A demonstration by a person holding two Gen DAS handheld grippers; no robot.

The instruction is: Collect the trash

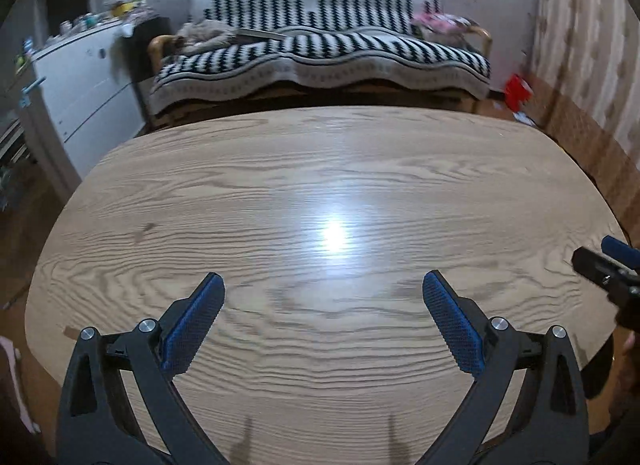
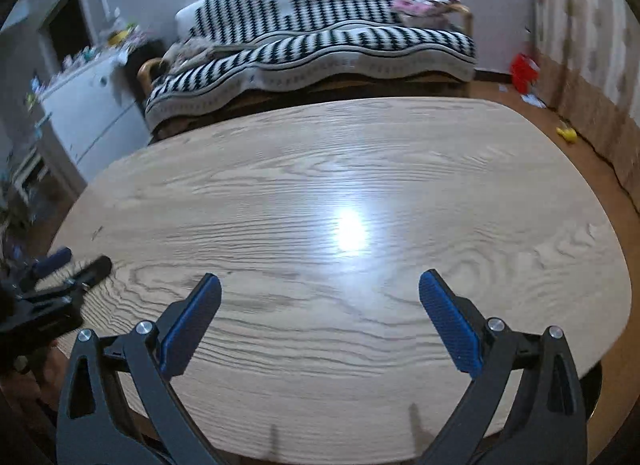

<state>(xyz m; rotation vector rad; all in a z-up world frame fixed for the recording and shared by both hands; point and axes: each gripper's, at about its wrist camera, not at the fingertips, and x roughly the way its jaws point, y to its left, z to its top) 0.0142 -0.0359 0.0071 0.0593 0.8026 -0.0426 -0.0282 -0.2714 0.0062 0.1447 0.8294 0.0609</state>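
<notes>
Trash that can be made out is only a few white scraps (image 1: 522, 117) on the floor at two o'clock in the left wrist view, past the far right corner of the table. They lie just below a red object (image 1: 518, 91) that stands by the wall. It is too blurred to tell whether that is a container or whether anything is in it.

The wooden table (image 1: 200, 193) fills the middle of both views, an oval top with a bright glare spot near its centre. Behind it at twelve o'clock stands a sofa (image 1: 320, 53) under a black-and-white zigzag blanket. A grey bundle lies at the sofa's left end and something pink (image 1: 440, 19) at its right end. At ten o'clock is a white cabinet (image 1: 88, 81), its top crowded with small bottles and clutter that cannot be told apart.

The left gripper (image 1: 324, 281) hangs over the near edge of the table, angled down. Its blue pads (image 1: 192, 325) are spread wide with only bare wood between them. The right gripper (image 2: 320, 281) is held the same way, jaws wide and holding nothing. Each one shows at the other camera's edge: the right at three o'clock in the left view, the left at nine o'clock in the right view.

Smallest is a yellow item (image 2: 566, 134) on the floor at two o'clock in the right wrist view, near the wall.
</notes>
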